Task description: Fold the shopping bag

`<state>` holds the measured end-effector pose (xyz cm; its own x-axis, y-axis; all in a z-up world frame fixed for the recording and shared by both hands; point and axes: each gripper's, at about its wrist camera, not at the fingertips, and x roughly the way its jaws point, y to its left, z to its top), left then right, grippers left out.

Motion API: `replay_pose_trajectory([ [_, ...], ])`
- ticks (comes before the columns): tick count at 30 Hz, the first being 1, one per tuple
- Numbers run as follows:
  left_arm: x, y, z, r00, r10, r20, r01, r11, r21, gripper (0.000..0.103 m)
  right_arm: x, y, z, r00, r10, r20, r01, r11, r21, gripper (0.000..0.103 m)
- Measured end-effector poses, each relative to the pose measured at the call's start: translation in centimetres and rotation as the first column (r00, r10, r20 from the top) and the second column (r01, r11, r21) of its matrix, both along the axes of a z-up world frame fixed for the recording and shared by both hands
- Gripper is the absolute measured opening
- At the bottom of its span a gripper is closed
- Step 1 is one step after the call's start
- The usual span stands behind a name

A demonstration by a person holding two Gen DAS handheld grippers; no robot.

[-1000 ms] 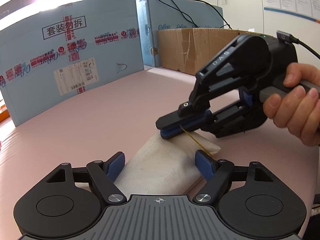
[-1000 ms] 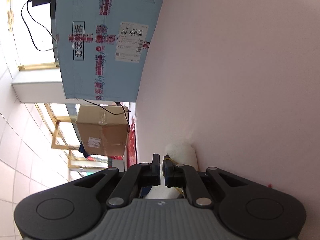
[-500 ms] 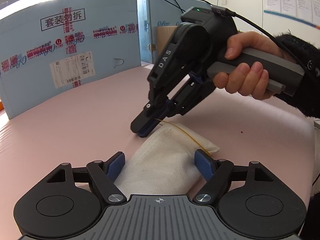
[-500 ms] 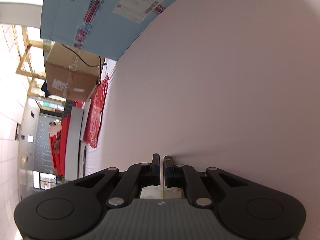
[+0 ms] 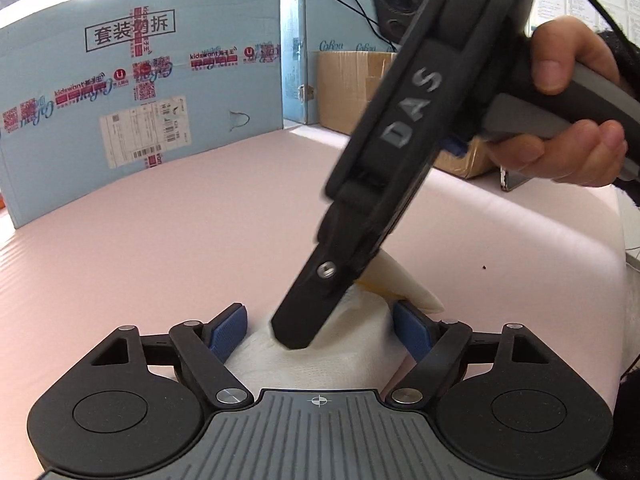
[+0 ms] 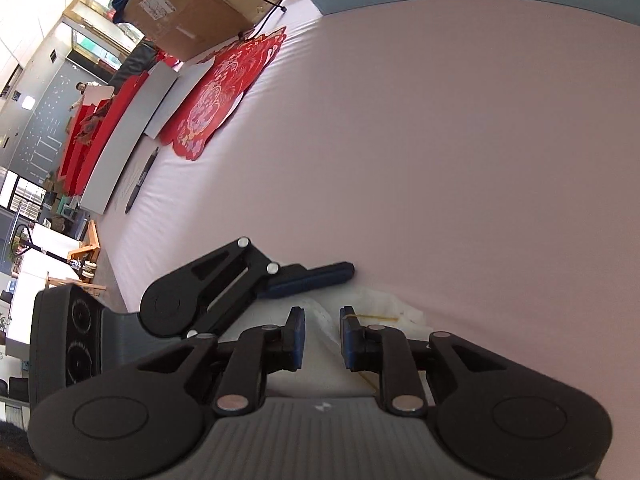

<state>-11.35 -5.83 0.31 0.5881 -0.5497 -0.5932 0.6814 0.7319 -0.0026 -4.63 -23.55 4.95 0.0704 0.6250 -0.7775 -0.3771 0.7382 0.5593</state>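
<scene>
Left tongs (image 5: 318,326) spread wide, blue pads (image 5: 228,326) flanking the folded white bag (image 5: 320,360) without pressing it. Bag flat on the pink bench (image 5: 160,220), low in the left view, near the camera. Right tongs (image 6: 322,338) tilted steeply down onto the bag's top, tip touching the cloth; jaws just parted, a narrow gap between them, apparently gripping nothing. Thin yellow handle (image 6: 376,316) stretched beside the right pad. Hand (image 5: 568,104) wrapped round the right handle. Blue box (image 5: 140,92) upright at the bench's far edge.
</scene>
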Motion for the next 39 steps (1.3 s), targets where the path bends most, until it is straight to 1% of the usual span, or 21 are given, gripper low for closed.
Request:
replay_pose_trajectory([
  [3, 0.0, 0.0, 0.0, 1.000, 0.006, 0.001, -0.006, 1.000, 0.003, 0.091, -1.6, -2.0, -0.1, 0.996, -0.090, -0.004, 0.090, 0.994, 0.068, 0.027],
  [6, -0.1, 0.0, 0.0, 1.000, 0.011, 0.002, -0.011, 1.000, 0.006, 0.093, -3.8, -3.9, -0.7, 0.976, -0.216, -0.034, 0.218, 0.962, 0.163, 0.037],
  [8, -0.1, 0.0, 0.0, 1.000, 0.015, 0.003, -0.015, 1.000, 0.008, 0.093, -5.6, -5.9, -1.6, 0.915, -0.389, -0.109, 0.404, 0.873, 0.273, 0.043],
  [11, -0.2, 0.0, 0.0, 1.000, 0.018, 0.005, -0.018, 1.000, 0.009, 0.093, -6.2, -6.5, -1.6, 0.878, -0.459, -0.139, 0.479, 0.827, 0.295, 0.047],
  [12, -0.2, -0.1, -0.1, 1.000, 0.019, 0.005, -0.019, 1.000, 0.009, 0.093, -6.0, -6.4, -0.9, 0.880, -0.461, -0.115, 0.474, 0.834, 0.283, 0.051],
  [13, -0.1, -0.1, -0.1, 1.000, 0.020, 0.005, -0.020, 1.000, 0.008, 0.093, -5.8, -6.3, -0.2, 0.882, -0.463, -0.092, 0.470, 0.840, 0.271, 0.059],
  [15, -0.1, 0.0, -0.1, 1.000, 0.022, 0.002, -0.022, 1.000, 0.005, 0.093, -5.0, -6.2, 1.0, 0.881, -0.467, -0.079, 0.471, 0.846, 0.248, 0.064],
  [16, 0.0, 0.0, -0.2, 1.000, 0.022, -0.001, -0.022, 1.000, 0.005, 0.093, -4.7, -5.9, 1.4, 0.880, -0.468, -0.080, 0.473, 0.849, 0.234, 0.064],
  [19, 0.1, -0.1, -0.3, 1.000, 0.022, -0.006, -0.022, 1.000, 0.002, 0.093, -4.2, -4.0, 2.7, 0.908, -0.417, -0.032, 0.415, 0.891, 0.183, 0.065],
  [22, 0.1, -0.1, -0.3, 1.000, 0.023, -0.007, -0.023, 1.000, -0.001, 0.093, -4.1, -1.5, 3.8, 0.946, -0.322, 0.031, 0.315, 0.938, 0.142, 0.065],
  [24, 0.1, 0.0, -0.3, 1.000, 0.023, -0.009, -0.023, 1.000, -0.005, 0.093, -4.5, -1.5, 4.2, 0.949, -0.299, 0.099, 0.288, 0.951, 0.112, 0.064],
  [25, 0.2, 0.0, -0.2, 1.000, 0.022, -0.011, -0.023, 1.000, -0.007, 0.093, -4.9, -2.1, 4.1, 0.943, -0.303, 0.137, 0.294, 0.952, 0.084, 0.063],
  [26, 0.2, 0.0, -0.2, 1.000, 0.022, -0.013, -0.022, 1.000, -0.011, 0.093, -5.2, -3.1, 3.7, 0.939, -0.311, 0.150, 0.303, 0.950, 0.073, 0.062],
  [28, 0.2, 0.1, -0.1, 1.000, 0.021, -0.019, -0.021, 1.000, -0.020, 0.093, -5.9, -5.0, 2.7, 0.929, -0.326, 0.175, 0.322, 0.945, 0.051, 0.054],
  [29, 0.2, 0.2, -0.1, 1.000, 0.021, -0.021, -0.022, 0.999, -0.025, 0.093, -6.0, -5.8, 2.1, 0.930, -0.327, 0.165, 0.321, 0.945, 0.066, 0.052],
  [31, 0.1, 0.3, 0.1, 1.000, 0.022, -0.021, -0.023, 0.999, -0.031, 0.093, -6.3, -7.1, 0.9, 0.933, -0.322, 0.158, 0.309, 0.945, 0.102, 0.041],
  [33, 0.0, 0.4, 0.3, 0.999, 0.025, -0.019, -0.026, 0.999, -0.039, 0.093, -6.5, -7.5, 0.2, 0.937, -0.297, 0.185, 0.281, 0.953, 0.110, 0.039],
  [34, 0.0, 0.6, 0.4, 0.999, 0.029, -0.016, -0.029, 0.999, -0.043, 0.093, -6.5, -7.6, -0.1, 0.938, -0.283, 0.202, 0.266, 0.958, 0.107, 0.035],
  [36, 0.0, 1.1, 0.8, 0.999, 0.047, 0.007, -0.047, 0.998, -0.051, 0.093, -6.4, -7.4, -0.8, 0.934, -0.270, 0.235, 0.263, 0.963, 0.062, 0.029],
  [37, -0.2, 1.7, 1.2, 0.998, 0.059, 0.027, -0.057, 0.997, -0.057, 0.093, -6.2, -7.5, -1.3, 0.934, -0.271, 0.234, 0.267, 0.962, 0.050, 0.029],
  [39, -0.5, 2.5, 1.6, 0.995, 0.088, 0.050, -0.085, 0.995, -0.059, 0.093, -6.2, -7.7, -1.8, 0.932, -0.273, 0.238, 0.265, 0.962, 0.067, 0.028],
])
